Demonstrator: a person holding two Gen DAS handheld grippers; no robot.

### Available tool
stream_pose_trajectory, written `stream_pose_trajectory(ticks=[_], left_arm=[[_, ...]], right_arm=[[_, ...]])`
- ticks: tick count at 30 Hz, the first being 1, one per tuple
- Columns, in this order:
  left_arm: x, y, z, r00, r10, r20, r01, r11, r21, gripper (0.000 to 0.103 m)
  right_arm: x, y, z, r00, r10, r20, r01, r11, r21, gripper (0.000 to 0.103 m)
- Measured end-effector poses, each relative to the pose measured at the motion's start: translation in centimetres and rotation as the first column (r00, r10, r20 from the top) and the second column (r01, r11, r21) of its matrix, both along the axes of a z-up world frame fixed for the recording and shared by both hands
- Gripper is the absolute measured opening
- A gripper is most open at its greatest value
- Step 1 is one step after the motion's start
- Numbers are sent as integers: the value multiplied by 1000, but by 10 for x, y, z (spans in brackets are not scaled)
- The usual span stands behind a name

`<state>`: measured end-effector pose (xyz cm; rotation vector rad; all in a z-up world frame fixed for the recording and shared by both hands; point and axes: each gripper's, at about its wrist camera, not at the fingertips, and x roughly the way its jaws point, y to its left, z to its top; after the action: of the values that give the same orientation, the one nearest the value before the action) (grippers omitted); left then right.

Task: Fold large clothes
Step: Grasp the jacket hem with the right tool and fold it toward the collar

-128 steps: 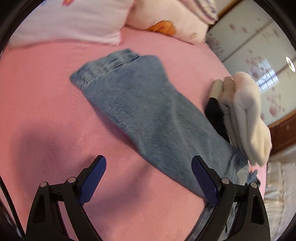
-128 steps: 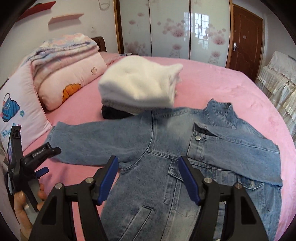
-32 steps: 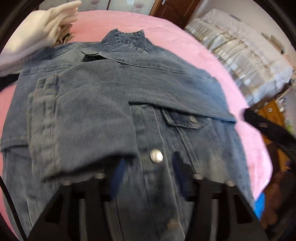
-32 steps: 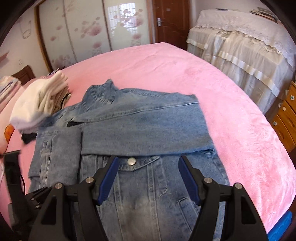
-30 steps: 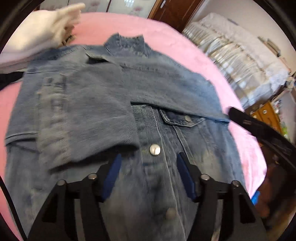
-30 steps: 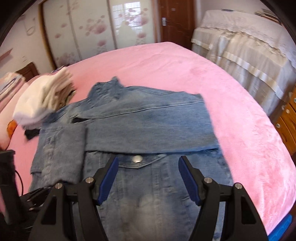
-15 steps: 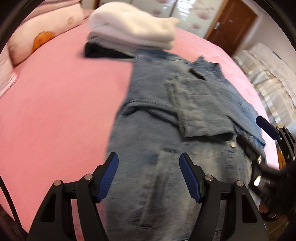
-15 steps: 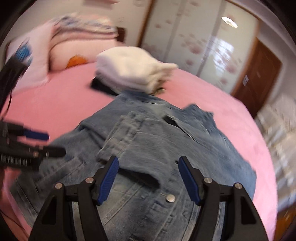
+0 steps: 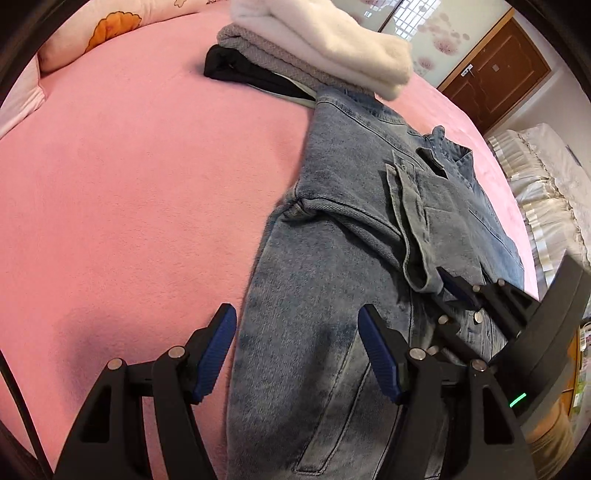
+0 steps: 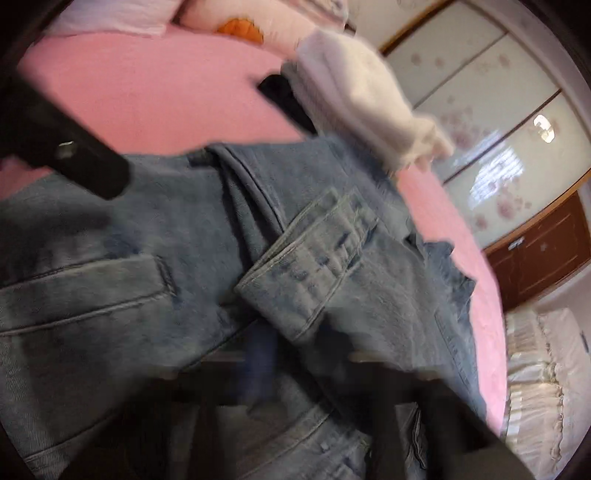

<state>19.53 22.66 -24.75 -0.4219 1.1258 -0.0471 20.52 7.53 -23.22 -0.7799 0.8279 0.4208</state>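
A blue denim jacket [image 9: 369,229] lies flat on the pink bed [image 9: 129,166] with both sleeves folded across its front. My left gripper [image 9: 297,350] is open and empty, low over the jacket's lower left edge. My right gripper [image 9: 447,295] shows in the left wrist view, down on the jacket's front just below the folded sleeve cuff [image 10: 310,266]. In the blurred right wrist view the fingers [image 10: 258,354] sit under that cuff; whether they are open or shut is unclear.
A pile of folded clothes, white [image 9: 325,40] on grey and black, sits on the bed touching the jacket's shoulder. Pillows [image 9: 110,33] lie at the headboard. A second bed with a cream cover [image 9: 546,192] and a wooden door [image 9: 495,81] are on the right.
Both grippers have dropped closer to the jacket. The right gripper swung in fast to the folded cuff on the front. The left gripper moved down to the jacket's lower left edge.
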Motion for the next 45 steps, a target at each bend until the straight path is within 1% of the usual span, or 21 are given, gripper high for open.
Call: stream_pose_trajectory(ticks=[2, 5, 8, 10, 12, 14, 15, 16, 17, 18, 20, 22, 24, 25, 30, 32, 37, 41, 42, 43, 45], left_arm=[[3, -4, 0, 1000, 0, 6, 0, 1000, 7, 67], [9, -14, 1, 1000, -10, 11, 10, 1000, 5, 67], [14, -27, 5, 999, -33, 26, 33, 999, 0, 67], [15, -36, 8, 998, -49, 35, 49, 999, -4, 67], [17, -47, 9, 996, -75, 41, 75, 997, -4, 67], [18, -54, 7, 995, -94, 39, 94, 996, 2, 67], [18, -60, 5, 993, -114, 33, 113, 993, 13, 67], [18, -62, 3, 992, -124, 29, 124, 992, 21, 67], [20, -66, 1, 990, -137, 21, 136, 990, 32, 67], [21, -70, -1, 988, -151, 11, 151, 988, 45, 67], [24, -76, -4, 985, -172, -5, 172, 983, 63, 67], [28, -79, -5, 983, -184, -13, 184, 979, 88, 67], [34, -82, -2, 981, -195, -10, 195, 974, 116, 67], [38, -82, 0, 980, -198, -4, 196, 972, 129, 67], [70, -77, 7, 985, -171, 24, 163, 967, 194, 67], [83, -72, 4, 988, -151, 13, 145, 971, 192, 67], [97, -71, -5, 992, -128, -6, 127, 979, 160, 69], [98, -77, -8, 991, -132, -7, 131, 974, 183, 72], [98, -79, -7, 991, -131, -7, 130, 973, 189, 72], [98, -80, -6, 992, -130, -6, 129, 974, 189, 72], [100, -80, -4, 992, -122, -5, 121, 976, 182, 72]], right_arm=[[13, -11, 23, 999, -34, -5, 35, 995, 89, 14], [33, -38, 81, 990, -121, 73, 102, 968, 228, 14], [52, -90, 144, 946, -281, 159, 195, 889, 415, 14], [61, -143, 168, 888, -432, 157, 286, 787, 546, 14], [64, -191, 164, 823, -559, 103, 396, 693, 603, 14], [66, -233, 136, 766, -642, -22, 524, 605, 600, 18], [65, -253, 111, 732, -672, -110, 604, 567, 560, 24], [64, -266, 89, 704, -687, -178, 662, 545, 515, 33], [62, -276, 71, 679, -694, -239, 705, 527, 474, 37], [58, -288, 48, 638, -708, -304, 757, 502, 418, 37], [48, -305, 27, 590, -718, -370, 801, 464, 378, 37], [45, -320, 23, 579, -690, -434, 809, 423, 408, 37], [48, -331, 28, 592, -649, -478, 799, 391, 457, 41], [54, -335, 28, 598, -632, -492, 794, 386, 470, 46], [112, -345, 17, 630, -565, -533, 775, 404, 487, 50], [138, -338, 5, 638, -527, -561, 770, 414, 486, 50], [165, -344, -7, 672, -509, -538, 740, 454, 495, 50], [175, -335, -10, 725, -473, -501, 688, 529, 496, 52], [177, -328, -11, 740, -463, -488, 671, 557, 488, 47], [178, -322, -11, 758, -445, -477, 649, 590, 480, 32], [175, -308, -10, 787, -438, -435, 611, 651, 450, 28]])
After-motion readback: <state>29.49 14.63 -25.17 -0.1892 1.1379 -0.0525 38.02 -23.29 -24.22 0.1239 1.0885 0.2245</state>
